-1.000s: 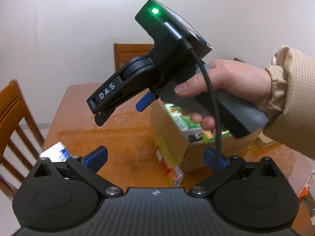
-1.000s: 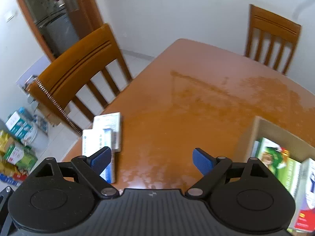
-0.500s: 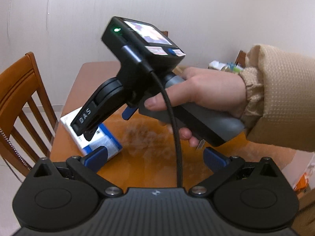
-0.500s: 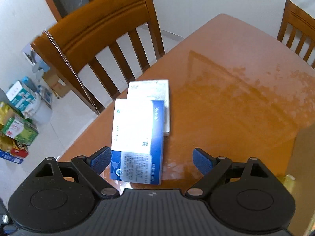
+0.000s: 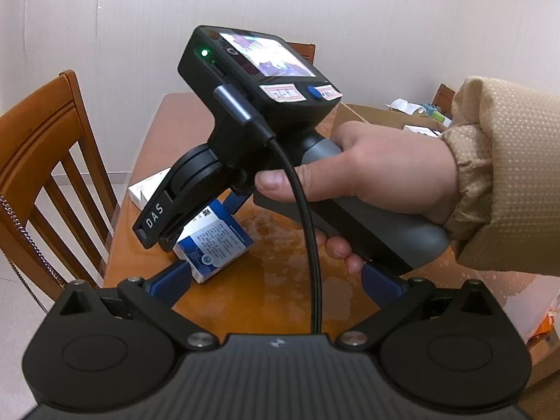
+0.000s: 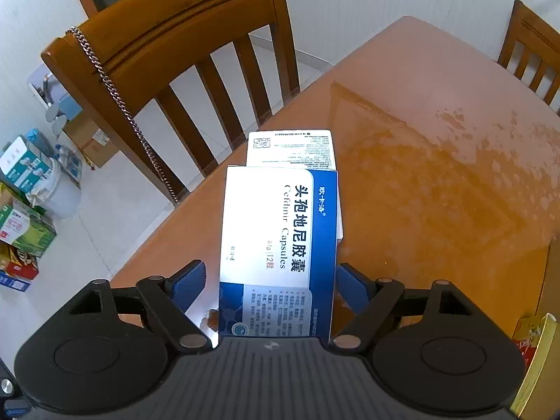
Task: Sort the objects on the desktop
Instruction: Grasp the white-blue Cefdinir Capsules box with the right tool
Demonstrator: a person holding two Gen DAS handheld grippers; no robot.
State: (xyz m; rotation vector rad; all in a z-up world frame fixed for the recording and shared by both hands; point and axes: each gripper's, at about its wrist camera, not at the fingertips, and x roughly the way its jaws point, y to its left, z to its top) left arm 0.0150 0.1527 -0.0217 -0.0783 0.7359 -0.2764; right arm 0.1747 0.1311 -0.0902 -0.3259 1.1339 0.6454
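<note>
A blue-and-white medicine box (image 6: 276, 231) lies near the table's left edge and partly covers a white box (image 6: 290, 147) beyond it. My right gripper (image 6: 269, 280) is open and straddles the blue-and-white box, with a gap showing at its left finger. In the left wrist view a hand (image 5: 378, 175) holds that right gripper (image 5: 194, 215) low over the blue-and-white box (image 5: 217, 245), and the white box (image 5: 147, 189) peeks out behind. My left gripper (image 5: 276, 280) hovers open above the table (image 5: 266, 301) with nothing between its fingers.
A wooden chair (image 6: 175, 35) stands close at the table's left edge, a chain draped on its back. An open cardboard box (image 5: 378, 115) holding packages sits to the right. A second chair (image 6: 532, 45) stands at the far end. Cartons (image 6: 24, 231) lie on the floor.
My right gripper has come down and forward until the blue-and-white box sits between its open fingers. The left wrist view has swung left, from the cardboard box toward the table's edge.
</note>
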